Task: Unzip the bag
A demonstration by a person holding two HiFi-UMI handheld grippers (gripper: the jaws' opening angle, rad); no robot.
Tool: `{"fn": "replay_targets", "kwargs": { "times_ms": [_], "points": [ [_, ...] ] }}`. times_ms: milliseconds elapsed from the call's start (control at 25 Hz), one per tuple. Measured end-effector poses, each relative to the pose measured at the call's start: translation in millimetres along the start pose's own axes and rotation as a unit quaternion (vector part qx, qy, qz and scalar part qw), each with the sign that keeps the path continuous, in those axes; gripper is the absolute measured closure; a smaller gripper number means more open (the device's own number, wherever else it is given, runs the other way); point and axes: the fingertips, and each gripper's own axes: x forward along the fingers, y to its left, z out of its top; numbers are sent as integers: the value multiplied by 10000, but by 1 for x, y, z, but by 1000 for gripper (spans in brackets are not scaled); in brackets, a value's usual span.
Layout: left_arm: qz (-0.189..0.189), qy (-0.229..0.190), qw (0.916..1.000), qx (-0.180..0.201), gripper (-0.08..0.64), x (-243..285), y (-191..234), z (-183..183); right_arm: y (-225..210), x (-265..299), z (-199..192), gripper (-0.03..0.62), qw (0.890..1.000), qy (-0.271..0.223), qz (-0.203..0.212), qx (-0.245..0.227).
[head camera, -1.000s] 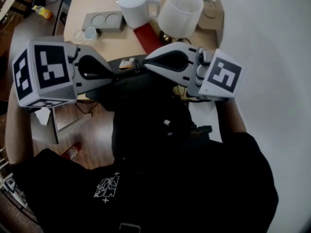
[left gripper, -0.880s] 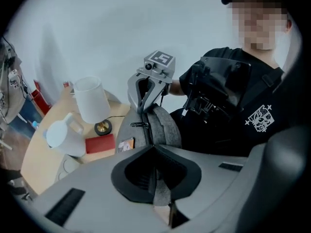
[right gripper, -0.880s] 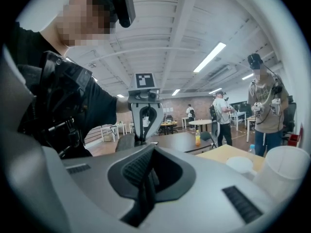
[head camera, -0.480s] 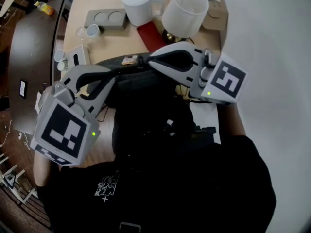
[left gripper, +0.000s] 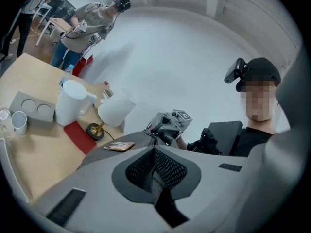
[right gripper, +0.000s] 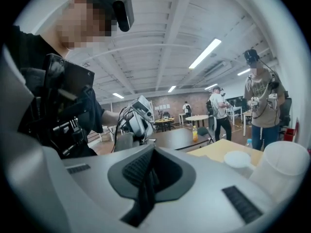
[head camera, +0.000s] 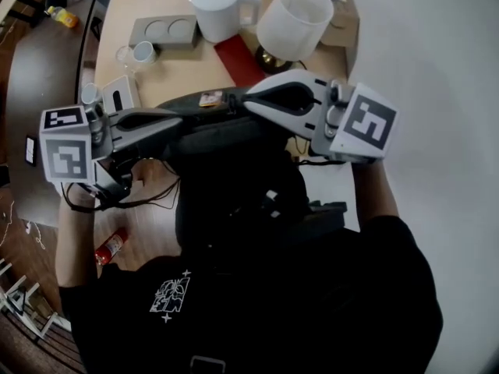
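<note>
The bag, dark grey to black, sits at the near edge of the tabletop, right in front of the person. Its lower part merges with the person's black shirt, so its outline there cannot be made out. A small flat packet lies at the far edge of its top.

The left claw reaches in from the left and meets the top of the bag. Its own view shows its jaws together on a thin fold of the dark material. The right claw comes in from the right to the bag's top, just beside the packet. Its jaws are closed on a narrow dark strip that hangs down between them, and whether that strip is the zip pull cannot be told. The two claws point toward each other and are near one another.

Farther back on the tabletop stand a white jug and, to its right, a small lamp with a white shade. A red mat lies between them and the bag. Left of the jug lies a grey tray with two round hollows, with a small cup near it and a small white box nearer still. Below the left claw, a red bottle lies on the wooden floor.
</note>
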Motion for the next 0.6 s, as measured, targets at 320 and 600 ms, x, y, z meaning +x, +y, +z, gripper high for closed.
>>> {"fn": "replay_targets", "kwargs": {
  "times_ms": [320,600],
  "points": [
    [-188,-113,9993,291,558,1,-3,3,-10,-21,-2,485,9637,84,2206,1504],
    [-207,-139,9991,337,558,2,-5,5,-23,6,-20,434,8727,1357,3629,2971]
  ]
}}
